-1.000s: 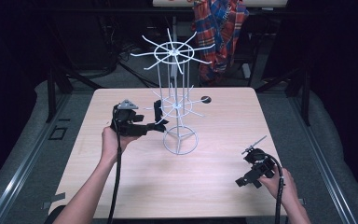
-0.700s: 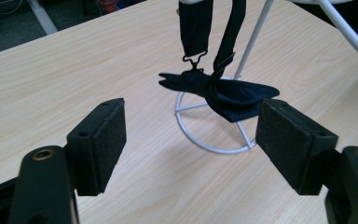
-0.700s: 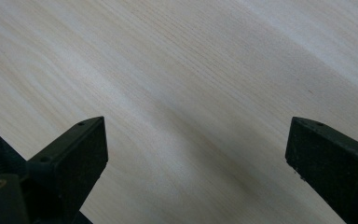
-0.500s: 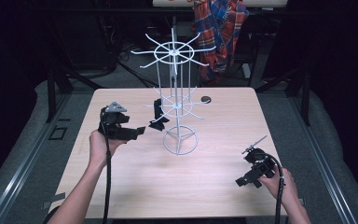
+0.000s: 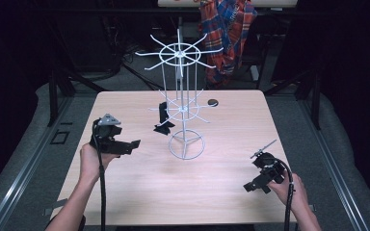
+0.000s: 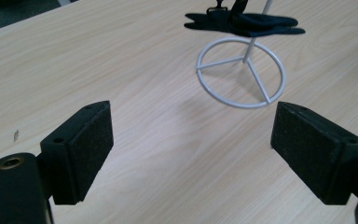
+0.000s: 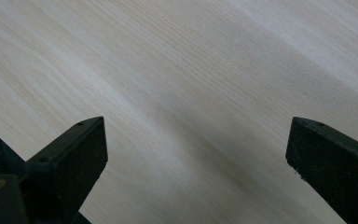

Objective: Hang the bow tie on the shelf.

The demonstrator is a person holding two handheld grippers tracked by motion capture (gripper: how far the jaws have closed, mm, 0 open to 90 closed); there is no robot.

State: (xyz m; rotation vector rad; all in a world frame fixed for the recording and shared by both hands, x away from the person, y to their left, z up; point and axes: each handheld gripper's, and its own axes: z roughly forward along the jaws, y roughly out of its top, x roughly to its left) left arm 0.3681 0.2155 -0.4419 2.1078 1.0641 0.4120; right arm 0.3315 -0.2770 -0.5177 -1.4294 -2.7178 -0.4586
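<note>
Left gripper (image 5: pixel 134 144) just opened, empty, over wood table (image 5: pixel 221 192); room dark.

Bright table, black surroundings — soft light from above.

From my high view the wooden table (image 5: pixel 221 192) is evenly lit while the room around it falls to near black; the picture is soft and a bit grainy. The white wire rack (image 5: pixel 183 108) casts only a faint shadow. In the left gripper view I see sharp wood grain, a pale sheen near the middle, and the far dark cloth (image 6: pixel 244 23) slightly soft. The right gripper view shows broad diffuse shadow bands — no hard glare.
</note>
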